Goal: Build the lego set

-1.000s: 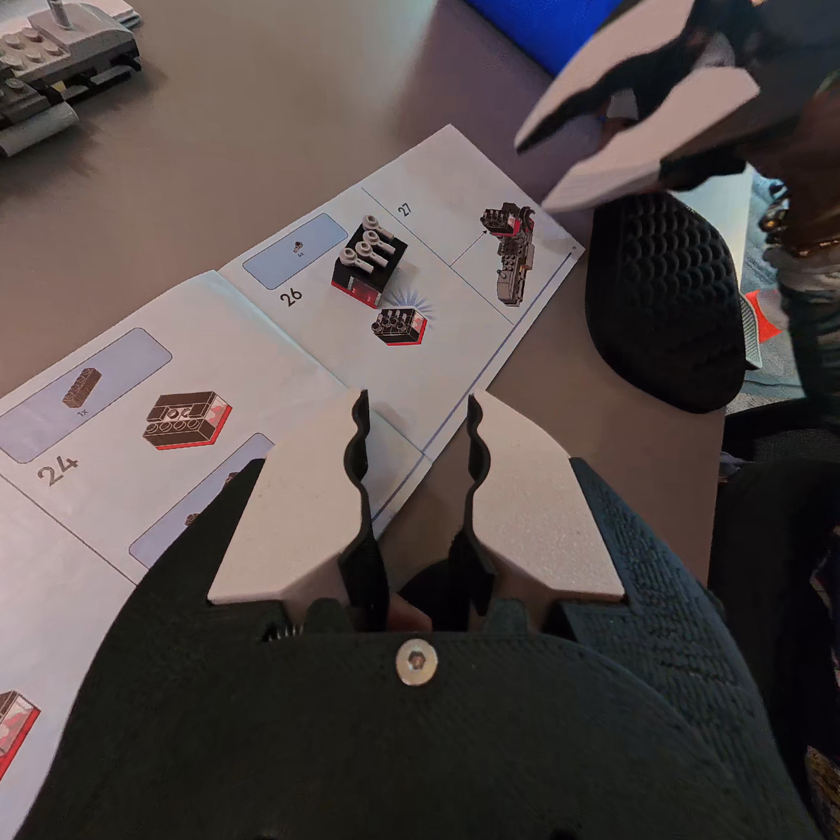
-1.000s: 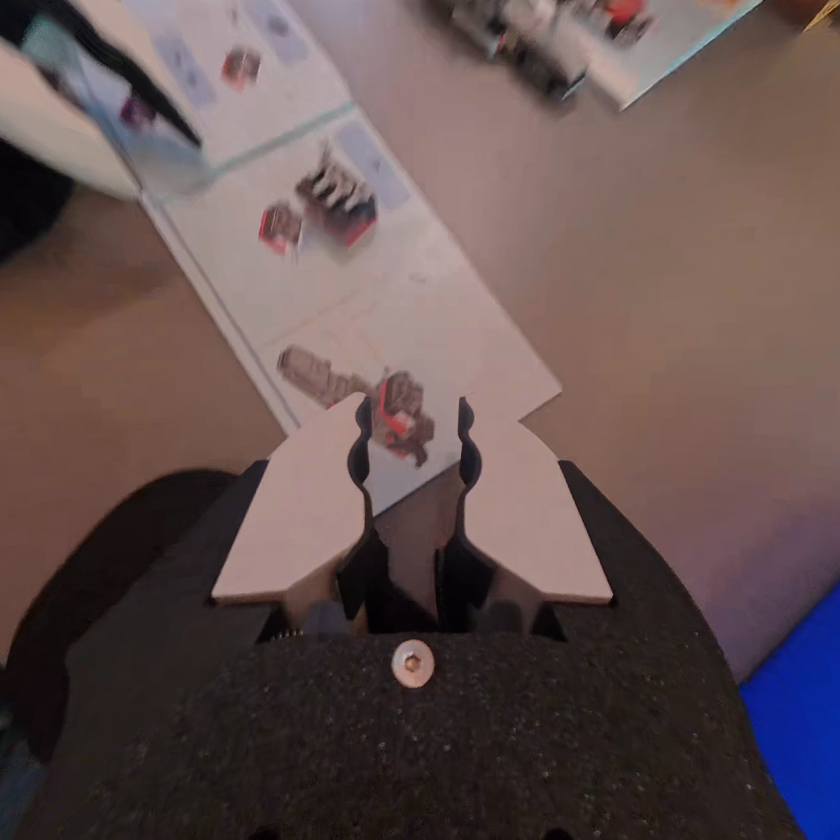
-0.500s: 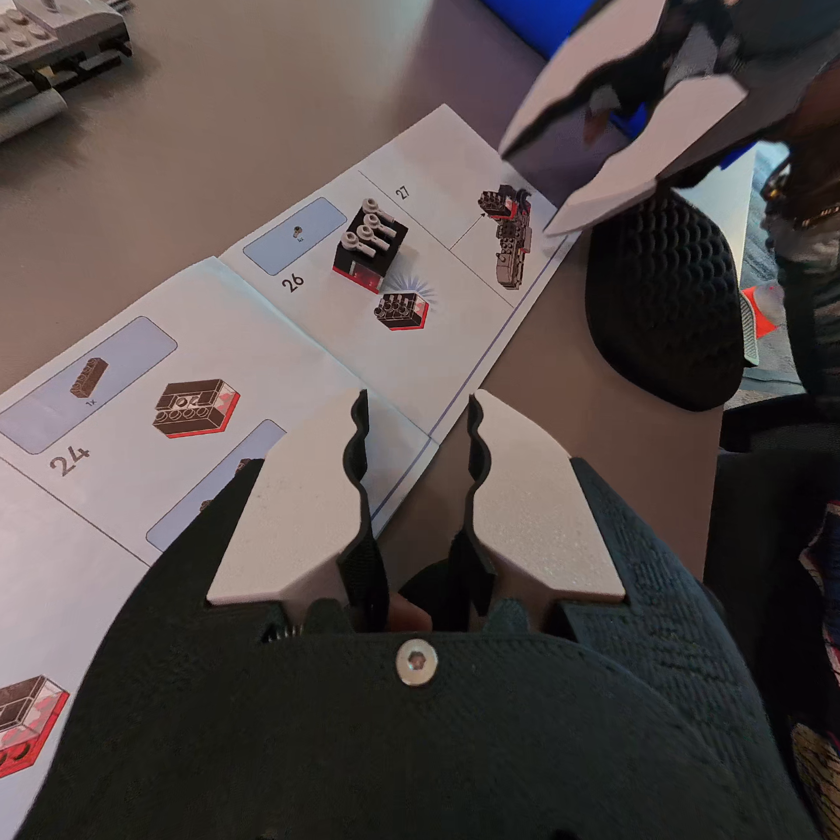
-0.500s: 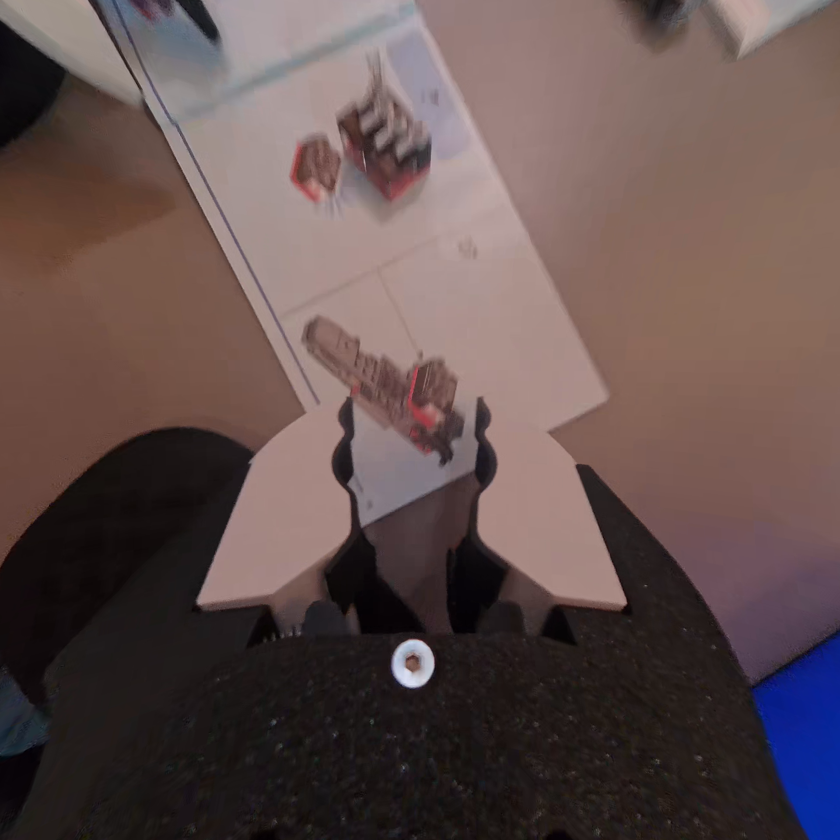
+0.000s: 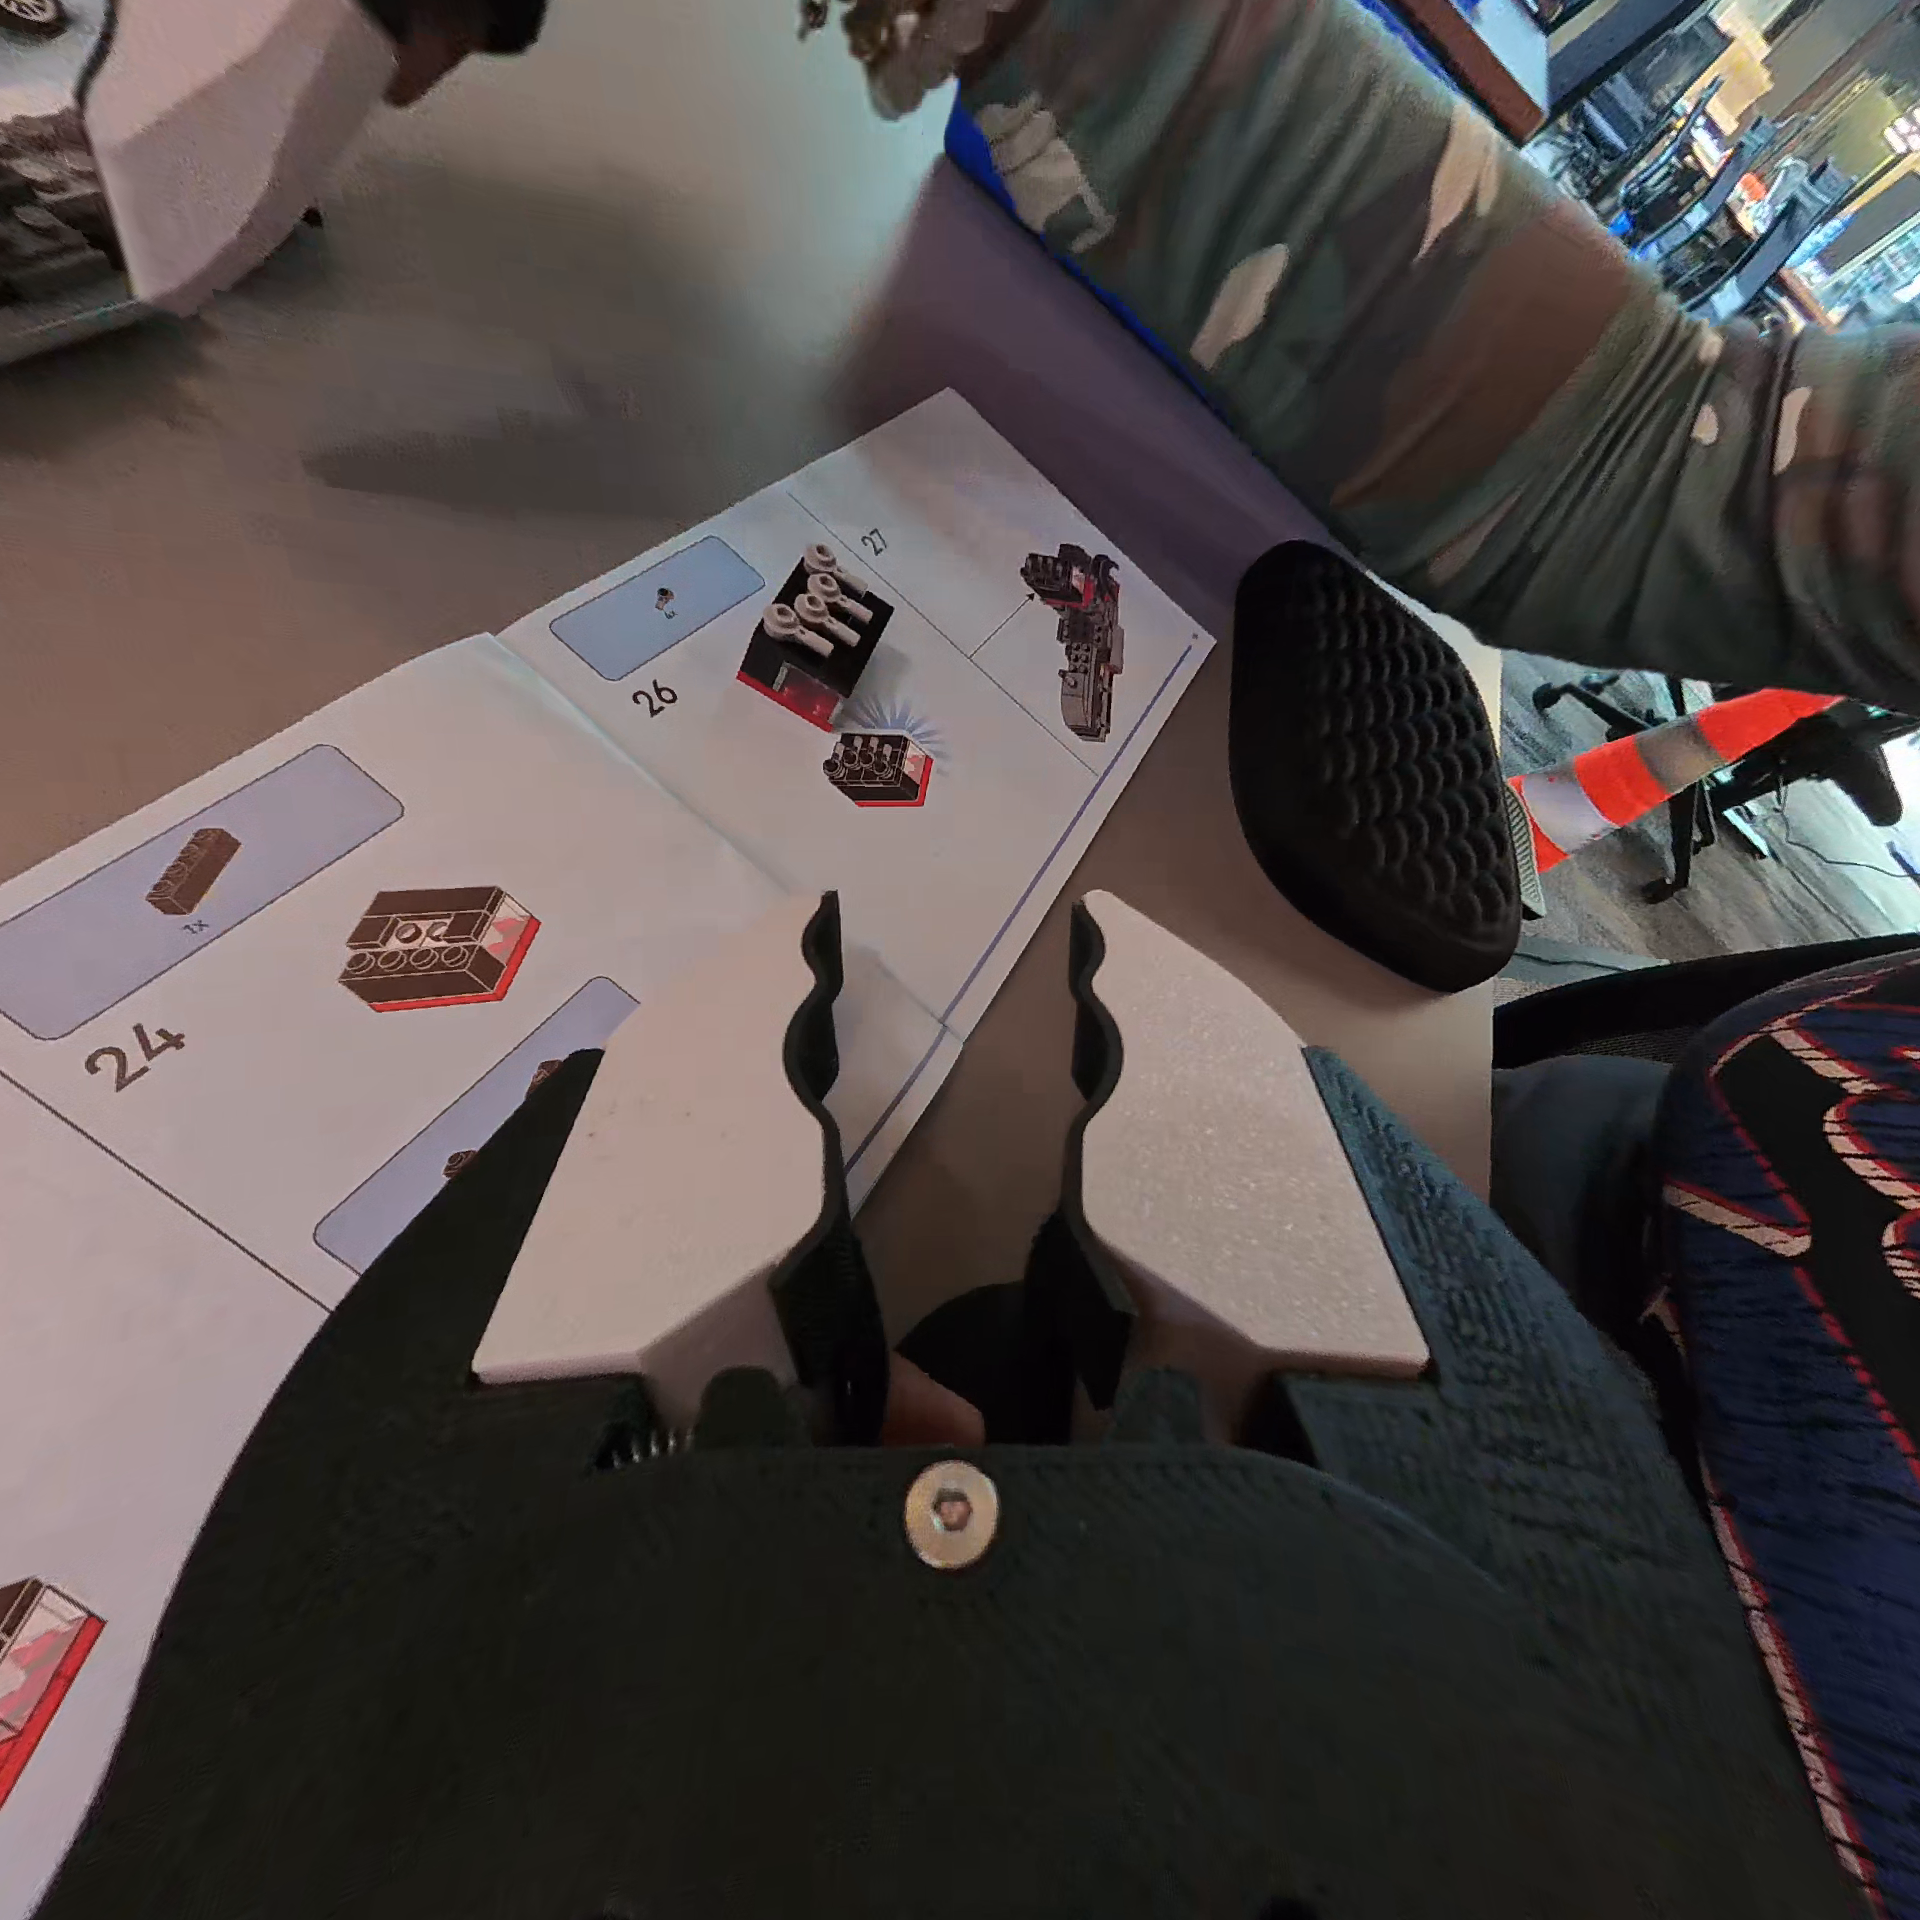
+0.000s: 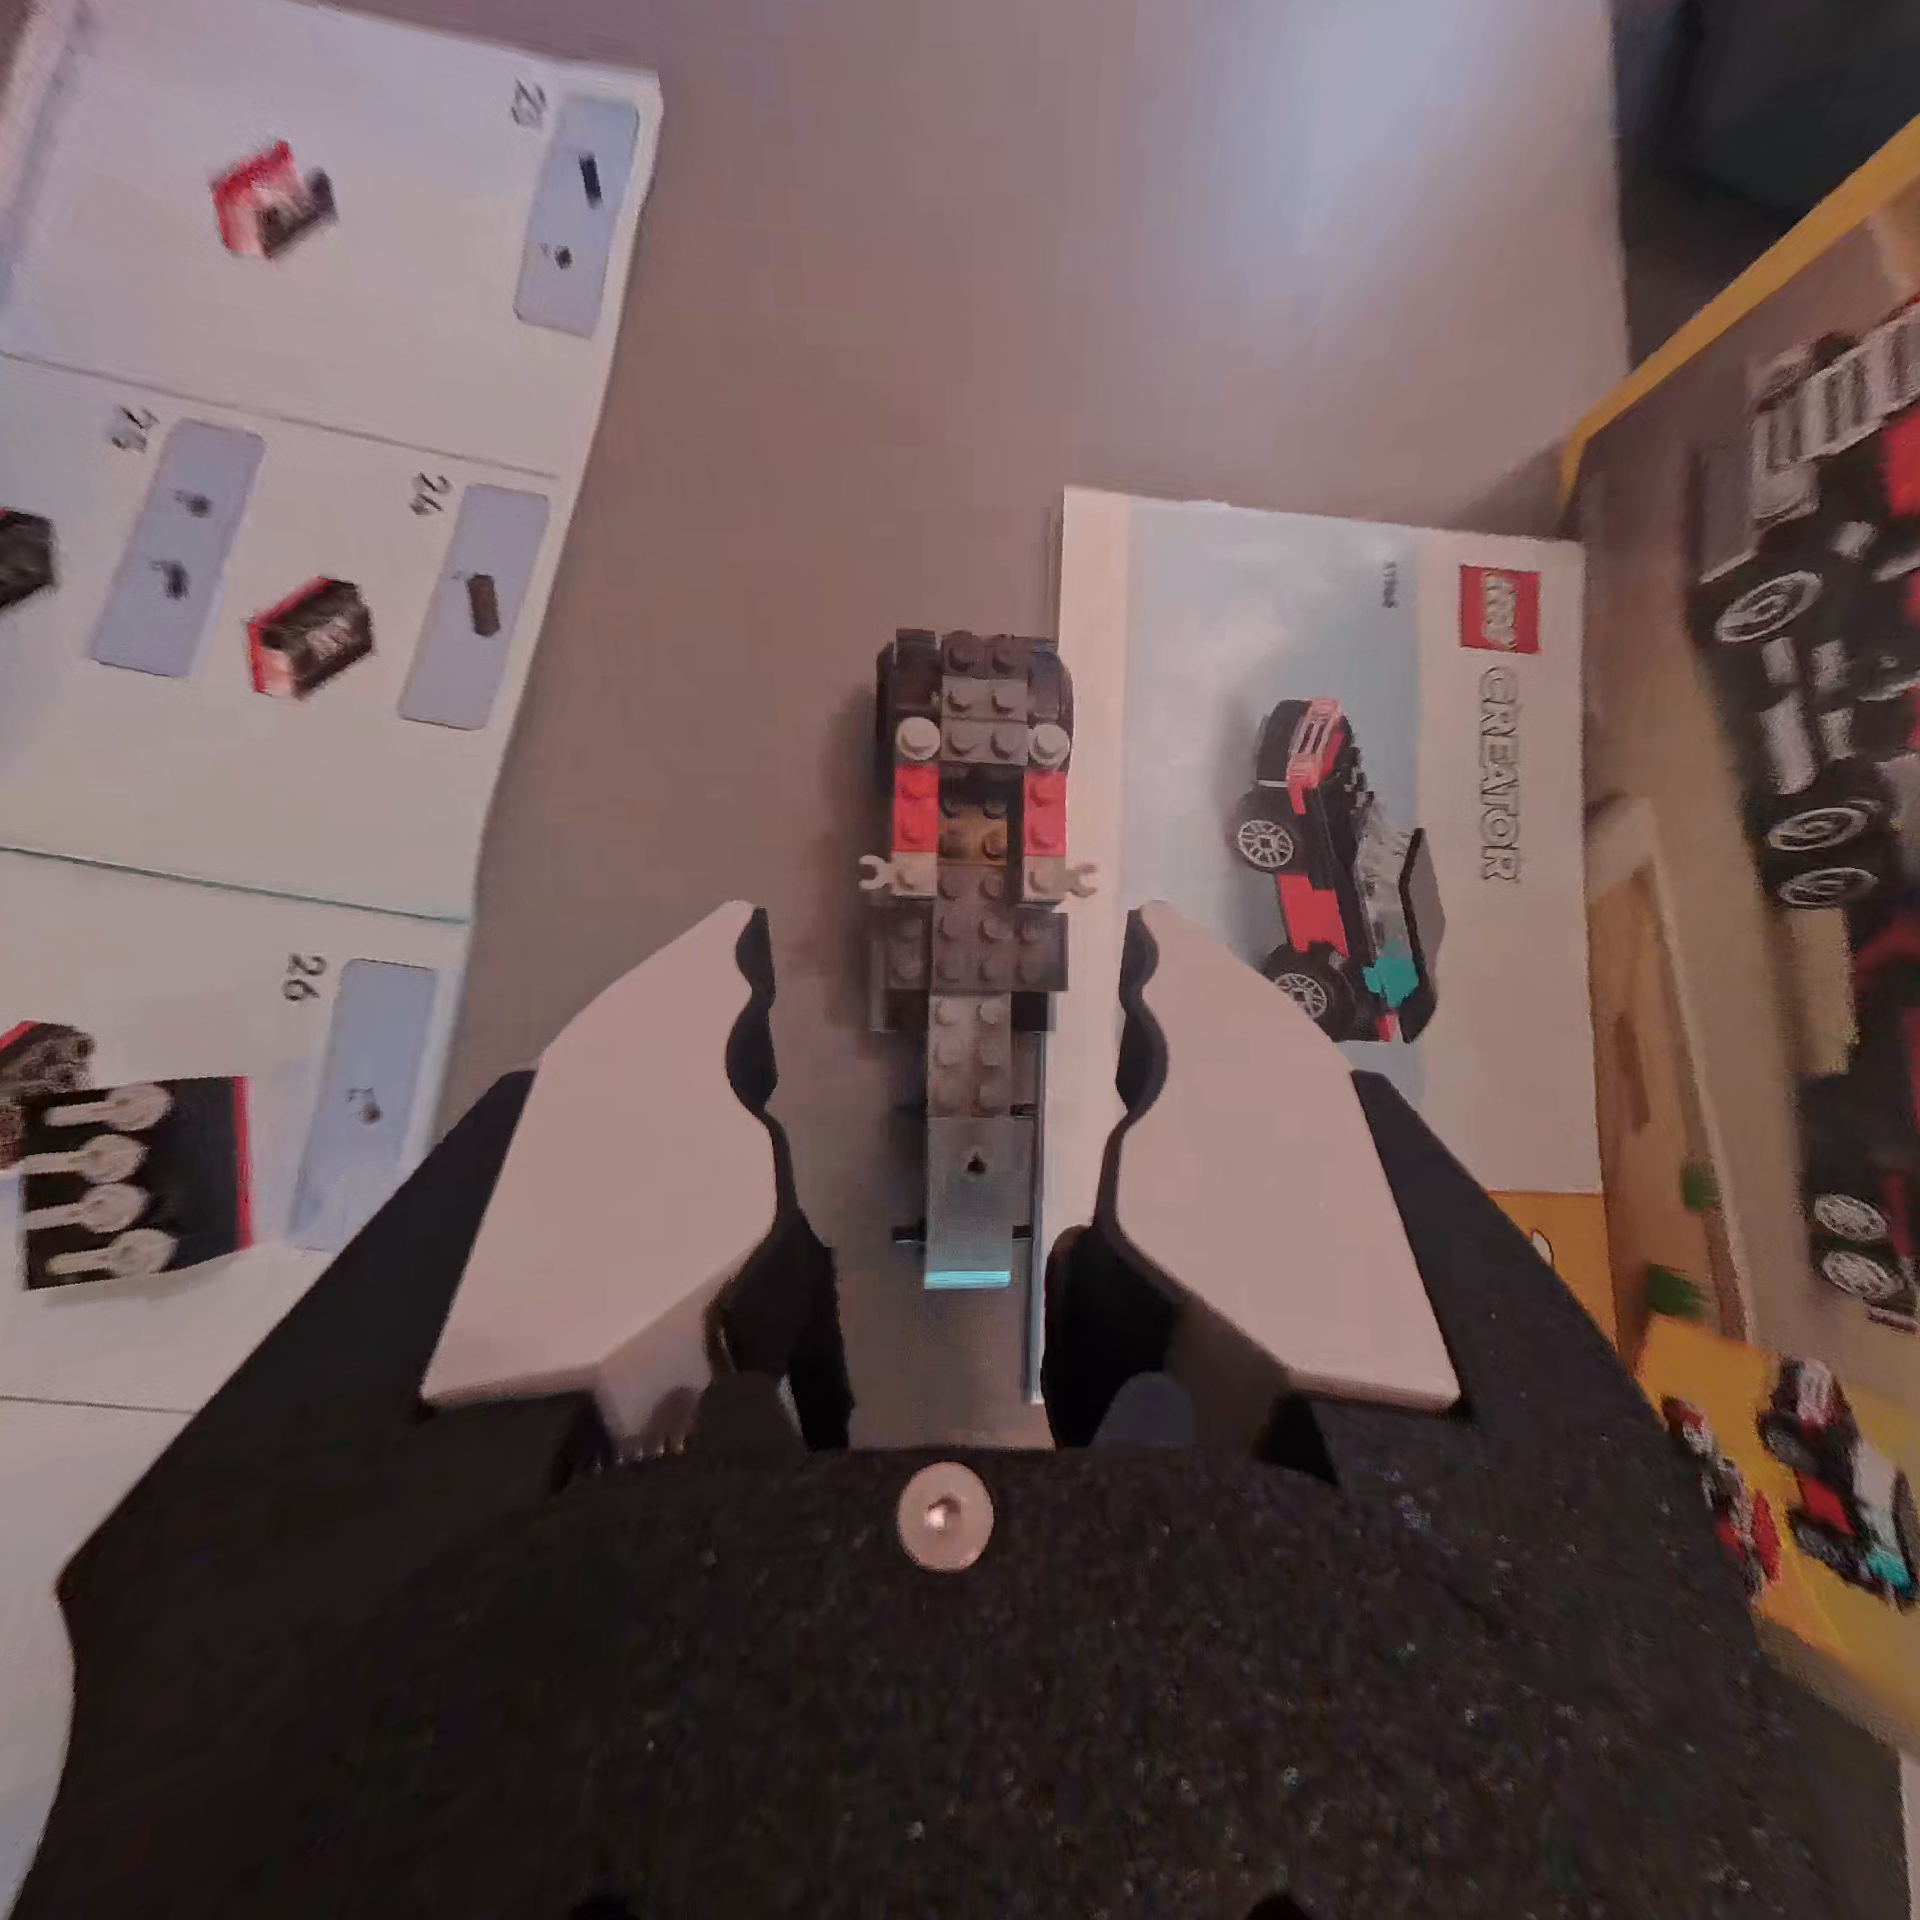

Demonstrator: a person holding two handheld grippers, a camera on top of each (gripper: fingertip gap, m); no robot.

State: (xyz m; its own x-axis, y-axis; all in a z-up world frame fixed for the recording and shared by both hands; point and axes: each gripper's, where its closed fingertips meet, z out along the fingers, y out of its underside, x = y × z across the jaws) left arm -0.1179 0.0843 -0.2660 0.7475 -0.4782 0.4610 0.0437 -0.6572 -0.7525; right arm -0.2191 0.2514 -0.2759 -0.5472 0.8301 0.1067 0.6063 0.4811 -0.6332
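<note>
You are partway through the build, at the point of picking up the half-built model, judging by how your right gripper hangs directly over it. Its fingers are spread wide and hold nothing. The part-built lego model, a long narrow chassis of grey, black and red bricks with a smooth grey sloped piece at the near end, lies flat on the grey table and runs lengthwise straight up the gap between the two fingers, its near end between them and its far end beyond the tips. Neither finger appears to touch it. Just to its right sits a closed instruction booklet, and beyond that the yellow set box; to its left the open instruction pages lie flat. Your left gripper rests low over the near corner of those open instruction pages, fingers parted and empty, with a black textured pad just beside the page corner on the right. Your right sleeve reaches across the far side of that view. The next move, as I judge it, calls for lowering the right fingers along both long sides of the model and closing gently across its width, keeping clear of the small side clips and the booklet edge.
</note>
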